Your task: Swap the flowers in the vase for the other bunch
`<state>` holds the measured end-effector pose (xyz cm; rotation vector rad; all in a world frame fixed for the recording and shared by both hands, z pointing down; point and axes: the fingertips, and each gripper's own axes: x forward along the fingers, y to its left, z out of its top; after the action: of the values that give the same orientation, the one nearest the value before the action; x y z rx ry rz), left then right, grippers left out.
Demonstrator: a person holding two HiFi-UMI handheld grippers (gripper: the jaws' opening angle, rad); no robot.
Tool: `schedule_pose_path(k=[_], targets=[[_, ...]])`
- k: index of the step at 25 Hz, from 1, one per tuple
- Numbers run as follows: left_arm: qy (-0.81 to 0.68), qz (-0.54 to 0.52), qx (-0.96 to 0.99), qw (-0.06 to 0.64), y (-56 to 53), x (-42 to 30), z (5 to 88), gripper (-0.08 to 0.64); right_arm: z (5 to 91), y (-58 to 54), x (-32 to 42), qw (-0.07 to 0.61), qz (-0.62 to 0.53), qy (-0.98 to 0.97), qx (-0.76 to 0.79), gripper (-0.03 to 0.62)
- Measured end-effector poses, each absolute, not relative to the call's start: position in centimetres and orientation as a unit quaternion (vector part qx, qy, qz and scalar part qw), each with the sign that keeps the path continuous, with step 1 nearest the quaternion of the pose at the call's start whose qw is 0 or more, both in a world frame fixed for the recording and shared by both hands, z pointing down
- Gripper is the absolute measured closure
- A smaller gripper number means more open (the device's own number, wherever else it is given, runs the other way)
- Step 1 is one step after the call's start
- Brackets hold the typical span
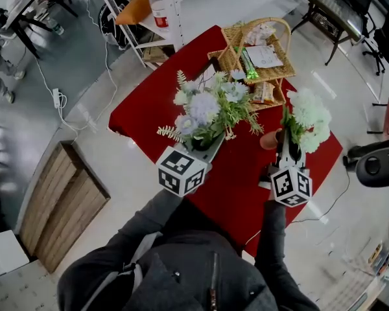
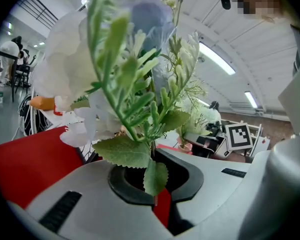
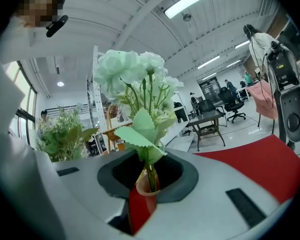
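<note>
Vase (image 1: 270, 139) near wicker basket (image 1: 232, 60) on red cloth (image 1: 152, 102)

Vase (image 1: 270, 139) is half masked by white bunch (image 1: 309, 118) and right gripper (image 1: 284, 149); blue bunch (image 1: 211, 109) stems are buried in left gripper (image 1: 204, 149).

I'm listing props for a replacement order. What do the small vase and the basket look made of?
The vase looks like unglazed terracotta, or matte plastic imitating it: it is orange-brown with no shine. The basket looks like woven wicker or rattan, with tan strands, open lattice sides and an arched handle.
</note>
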<state>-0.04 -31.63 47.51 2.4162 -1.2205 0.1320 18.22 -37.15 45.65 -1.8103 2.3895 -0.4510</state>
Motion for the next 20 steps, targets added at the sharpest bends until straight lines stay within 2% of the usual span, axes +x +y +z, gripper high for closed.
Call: schedule_pose_path(k=[14,20], targets=[[-0.444,0.045,0.870,0.211,-31.51,0.06,47.22,0.537,46.78,-36.94,18.48,0.033,-0.130,0.786,-0.604,0.532],[-0.448,0.041,0.869,0.206,-31.38,0.03,46.85,0.537,47.00,-36.36,18.27,0.004,-0.108,0.790,-0.603,0.467]])
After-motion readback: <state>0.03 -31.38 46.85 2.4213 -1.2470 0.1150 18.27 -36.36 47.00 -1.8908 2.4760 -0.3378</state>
